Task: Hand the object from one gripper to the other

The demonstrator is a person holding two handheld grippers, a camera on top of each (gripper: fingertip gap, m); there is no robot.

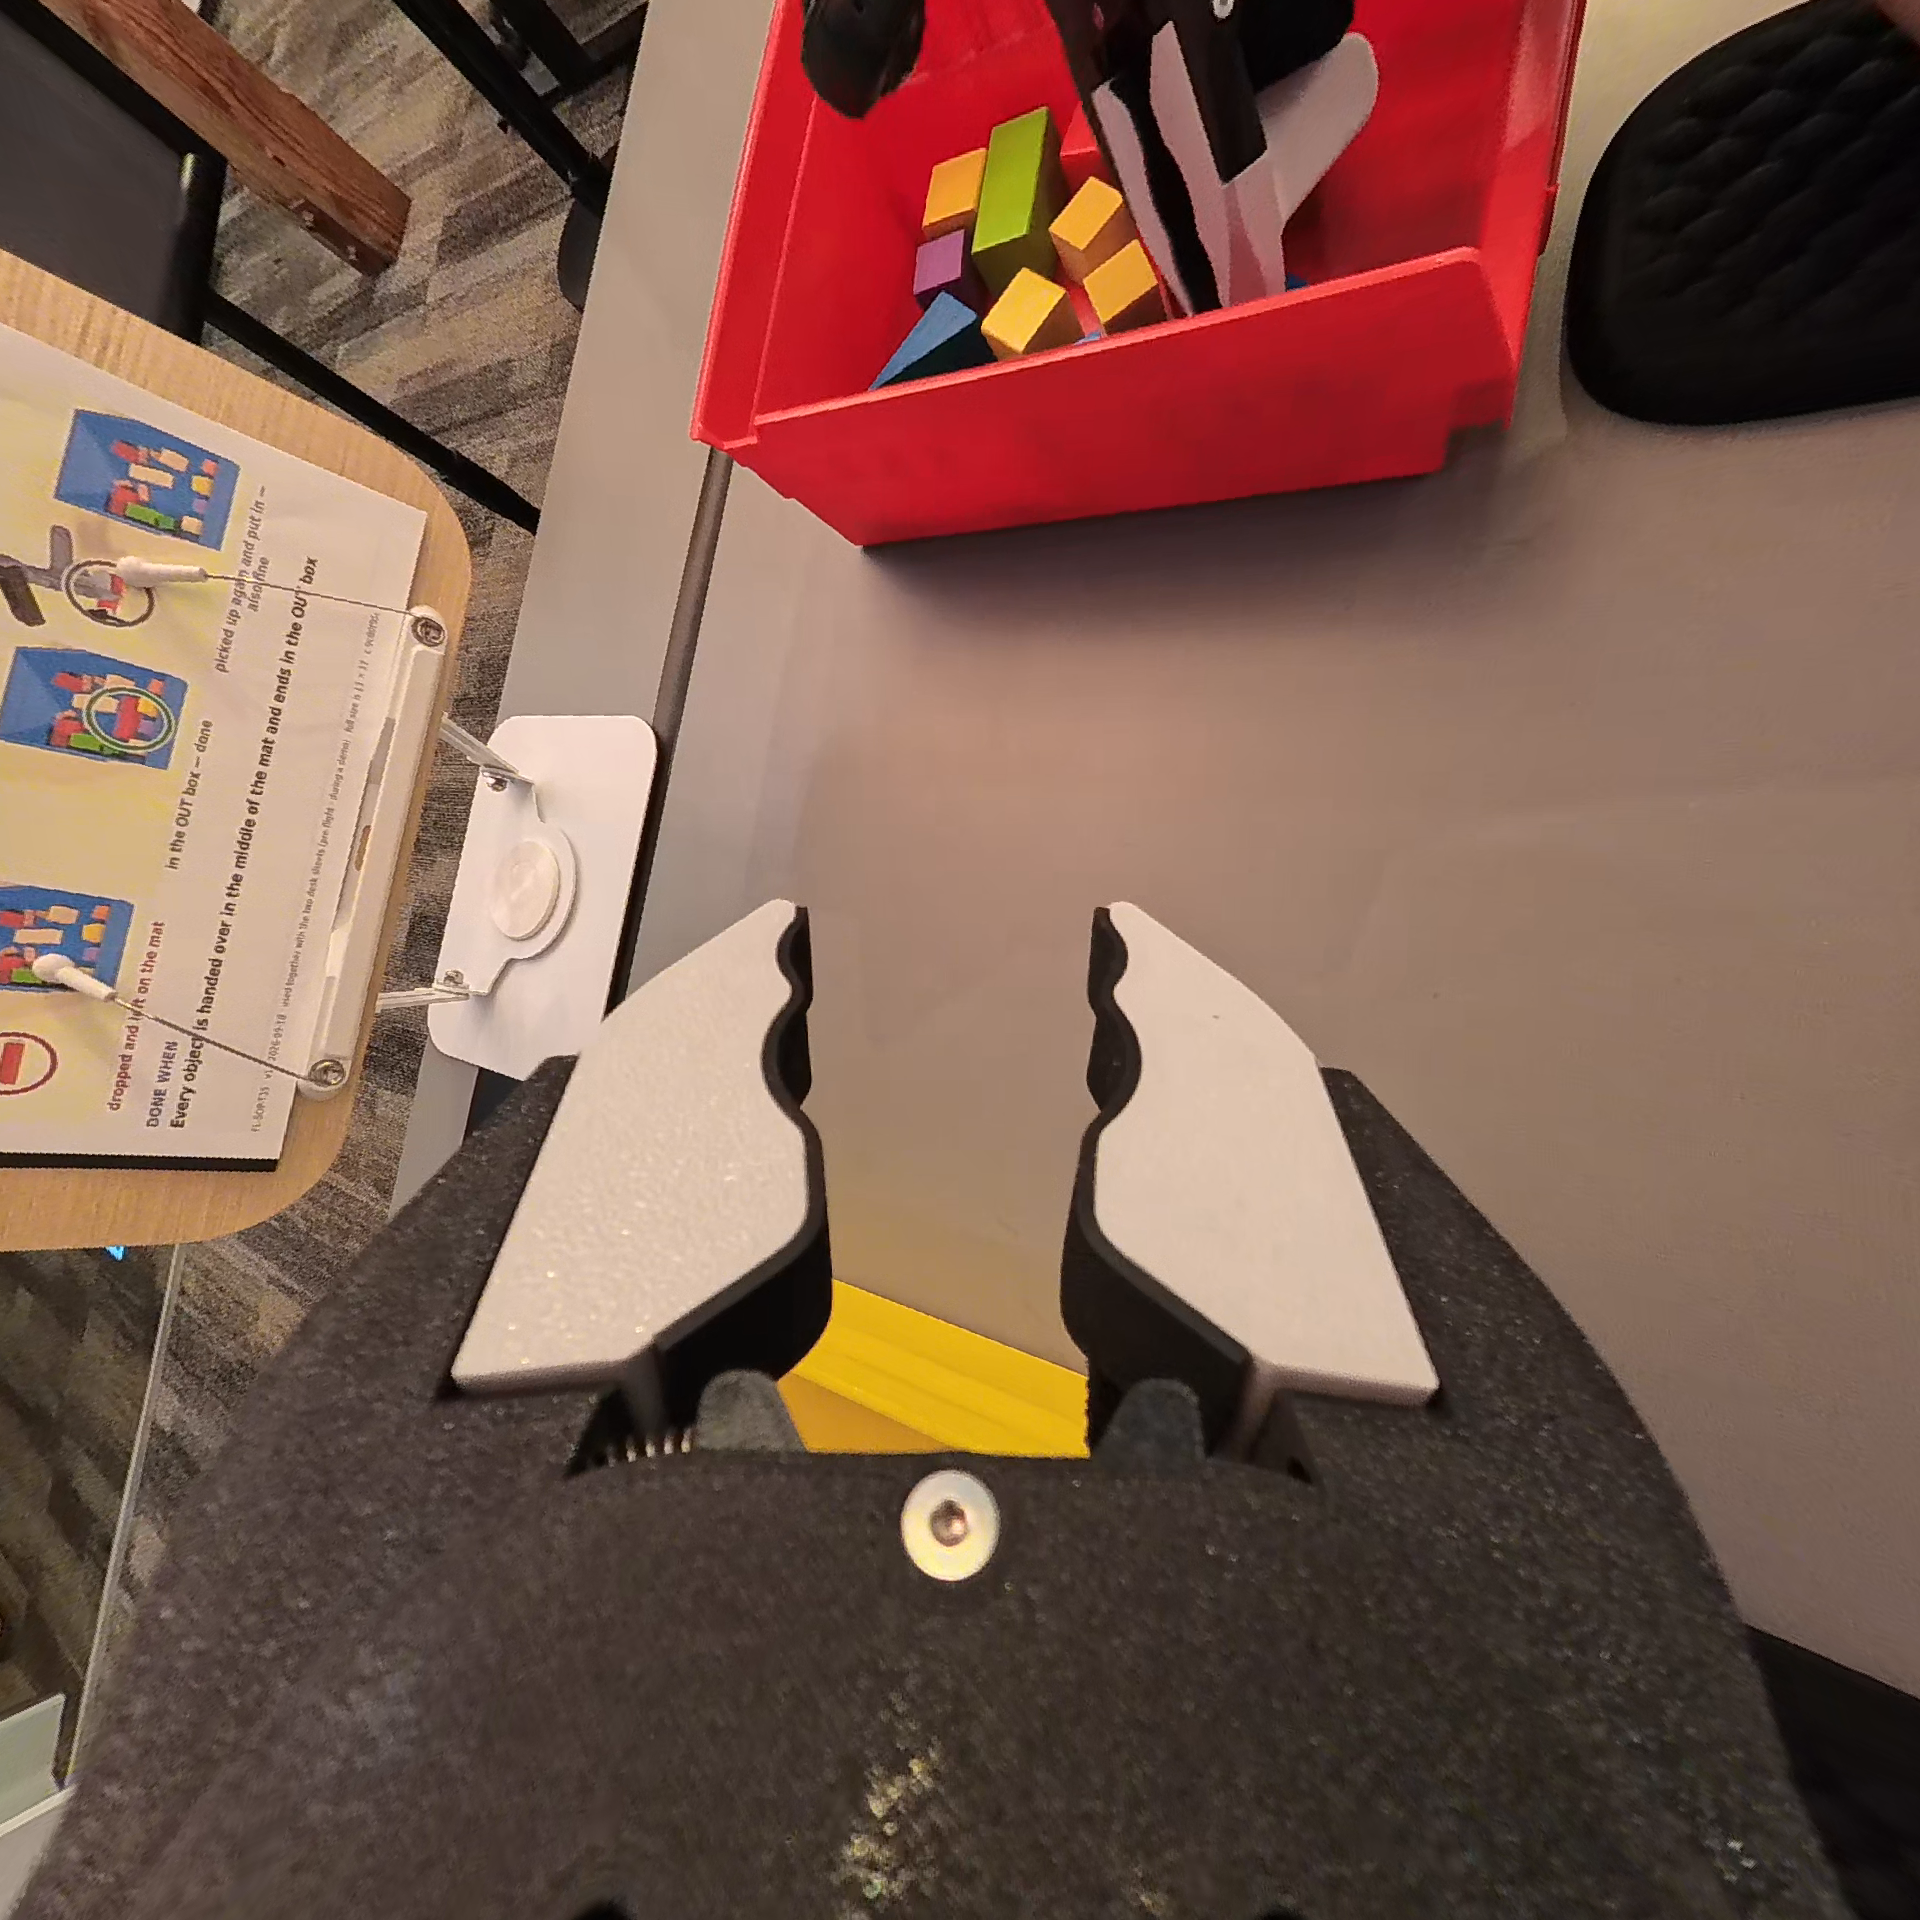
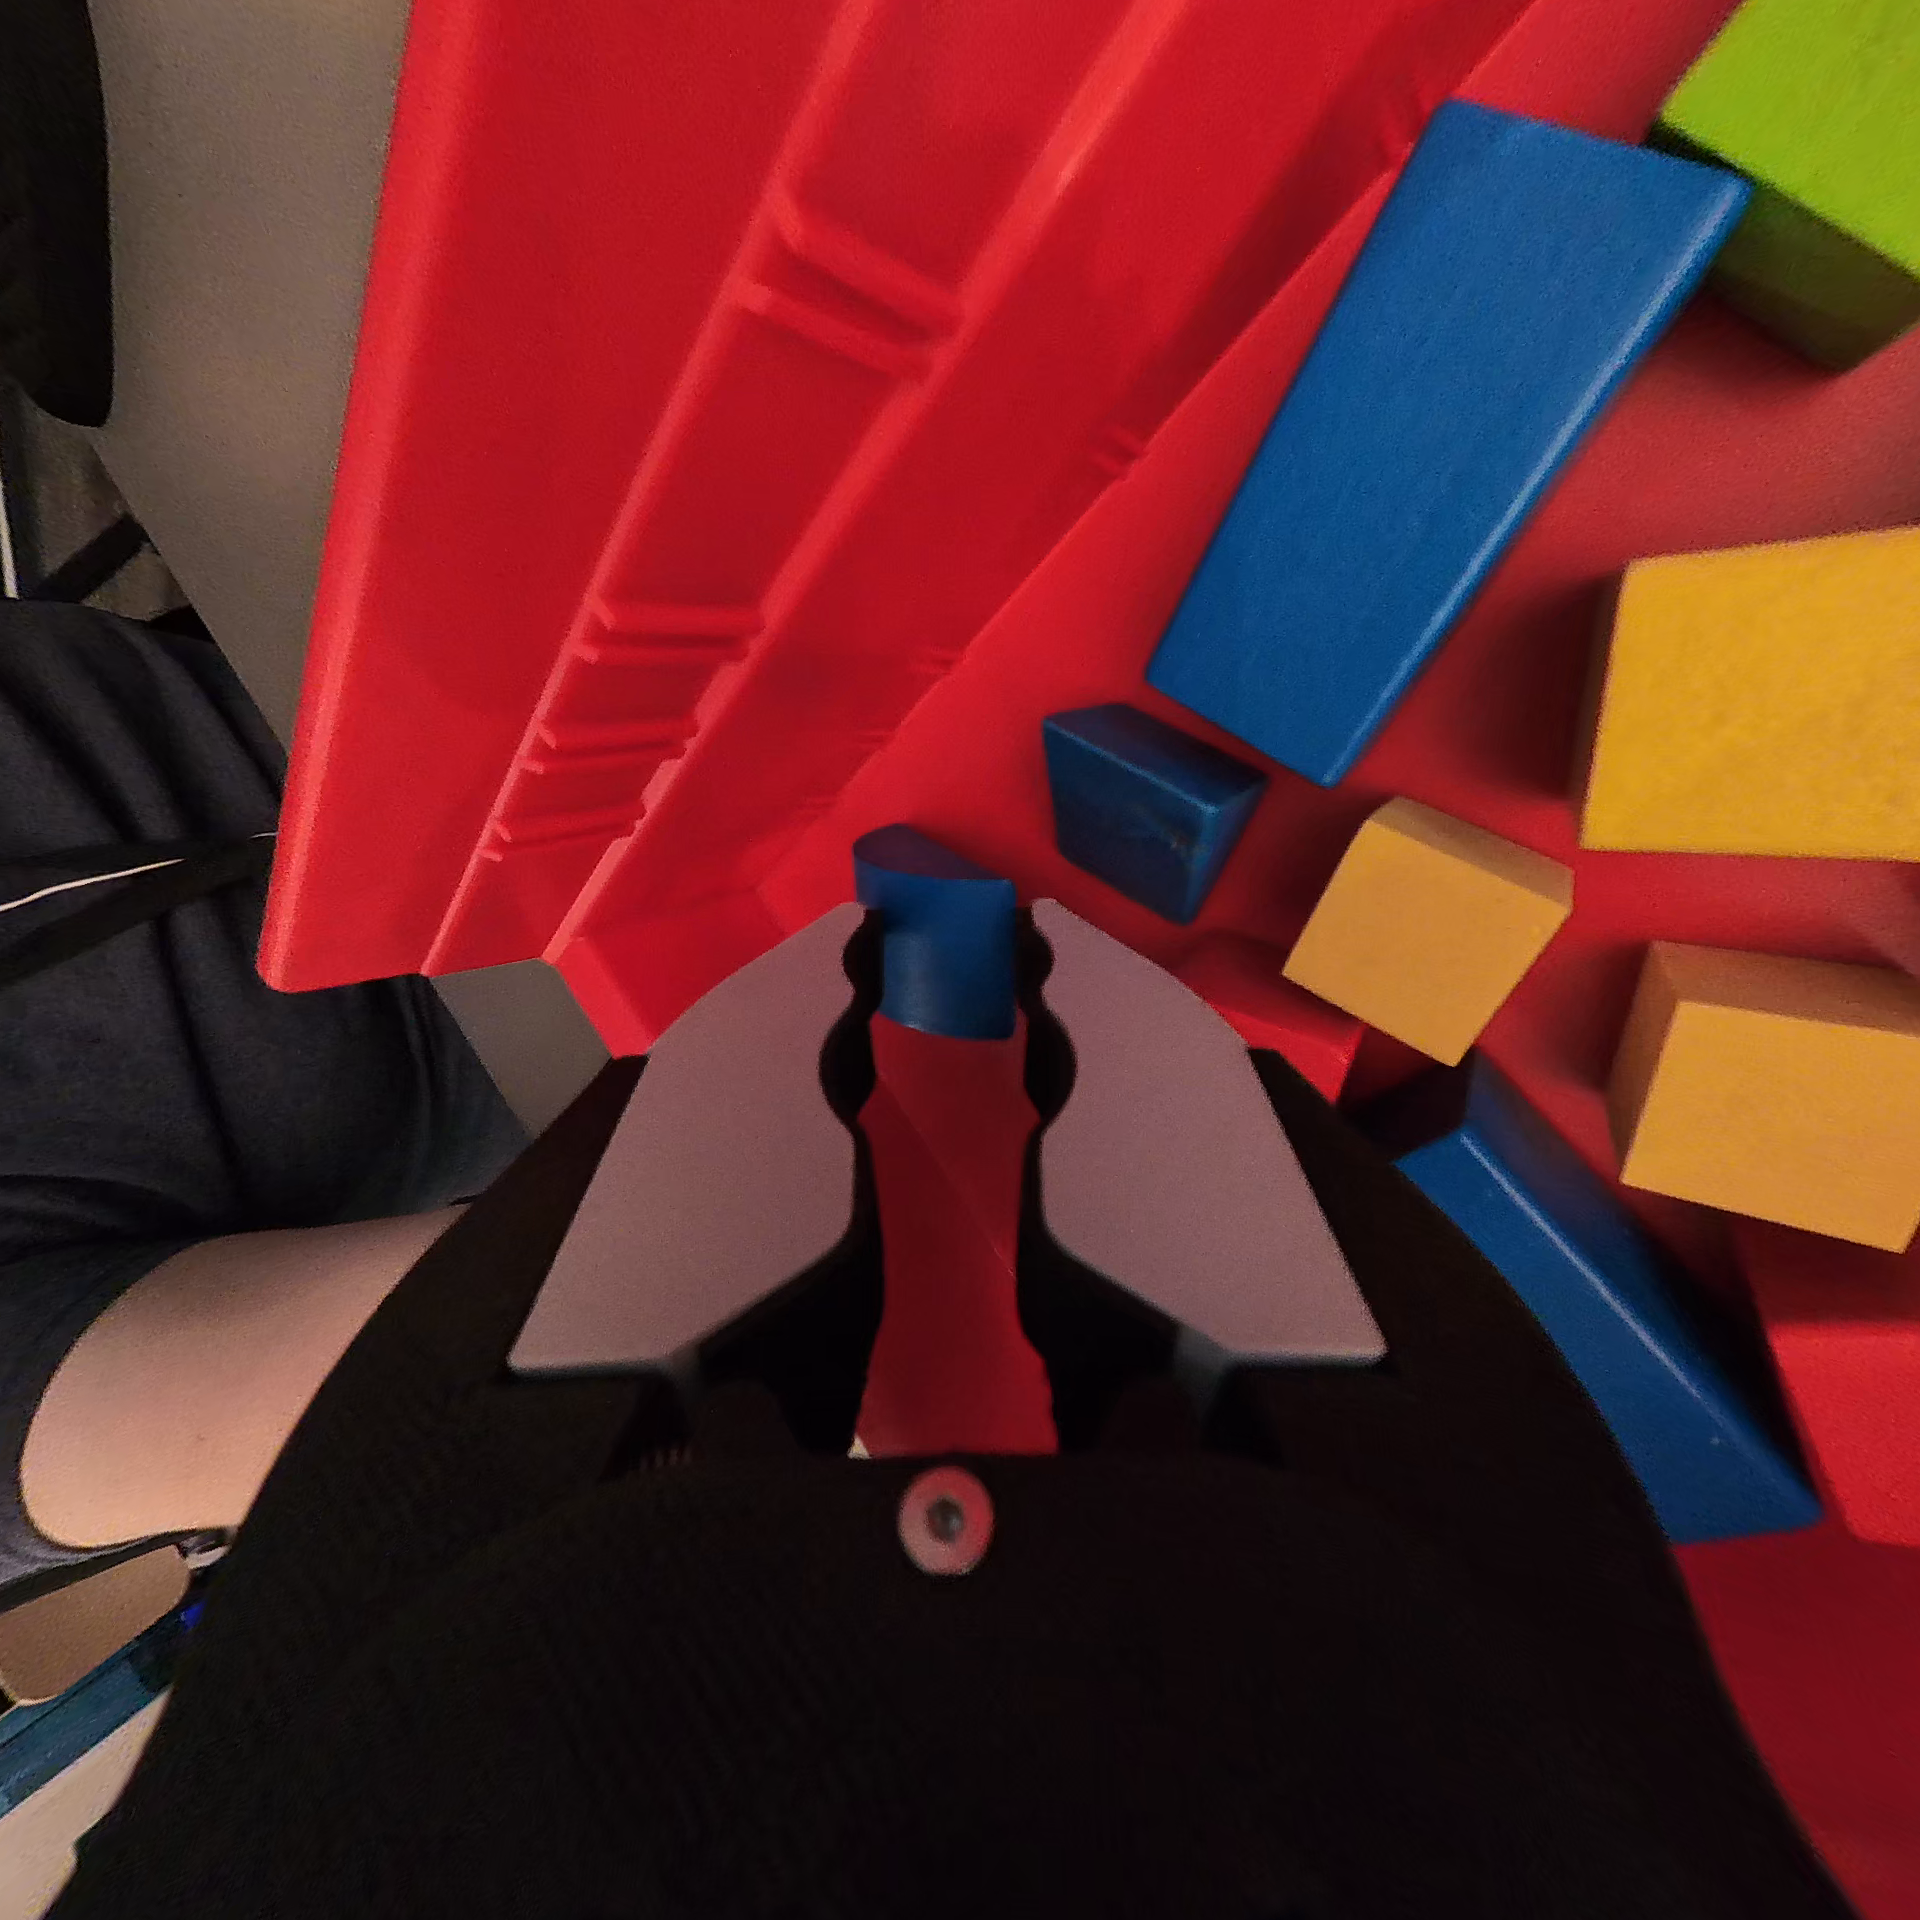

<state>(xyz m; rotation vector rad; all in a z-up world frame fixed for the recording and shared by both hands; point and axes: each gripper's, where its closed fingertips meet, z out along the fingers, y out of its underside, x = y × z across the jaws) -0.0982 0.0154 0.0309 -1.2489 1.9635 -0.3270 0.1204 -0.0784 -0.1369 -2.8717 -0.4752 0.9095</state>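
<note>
Right hand-held gripper (image 2: 951,914): fingertips pinch a small blue block (image 2: 940,961) inside the red bin (image 2: 644,520); confirm your squeeze, then lift straight up.
Left hand-held gripper (image 1: 948,925): spread wide, empty, above the tabletop (image 1: 1299,727); keep it there, ready to receive.
</note>
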